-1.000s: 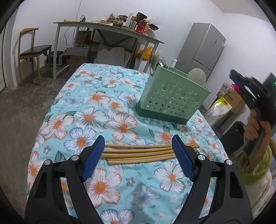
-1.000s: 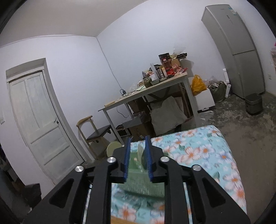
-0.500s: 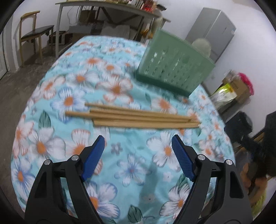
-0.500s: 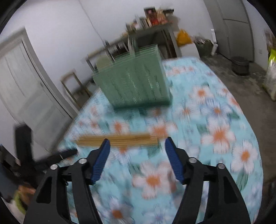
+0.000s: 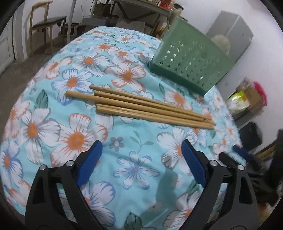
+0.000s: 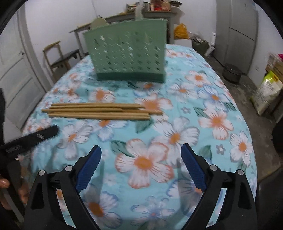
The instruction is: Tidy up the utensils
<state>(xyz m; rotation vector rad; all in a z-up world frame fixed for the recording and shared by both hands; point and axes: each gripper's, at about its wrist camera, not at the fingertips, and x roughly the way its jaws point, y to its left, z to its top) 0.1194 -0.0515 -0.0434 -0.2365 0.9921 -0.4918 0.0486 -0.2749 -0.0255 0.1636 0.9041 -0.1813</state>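
Several wooden chopsticks (image 5: 141, 108) (image 6: 99, 110) lie side by side on the floral tablecloth (image 5: 123, 159). Behind them stands a green perforated utensil holder (image 5: 191, 65) (image 6: 129, 53), upright. My left gripper (image 5: 141, 146) hovers just short of the chopsticks; its jaws are opening, with only cloth between them. My right gripper (image 6: 141, 150) hangs over the cloth nearer the table's edge, its jaws also opening around nothing. One of the left gripper's fingers (image 6: 35, 137) shows at the left of the right wrist view.
A wooden chair (image 5: 47, 21) and a cluttered desk (image 6: 123, 16) stand beyond the table. A grey fridge (image 5: 233, 30), a small bin (image 6: 231, 72) and bags (image 6: 268, 92) sit on the floor to the right. A white door (image 6: 14, 70) is at left.
The right gripper swung down from facing the room to the table and opened wide from nearly shut. The left gripper dipped toward the chopsticks and widened slightly.
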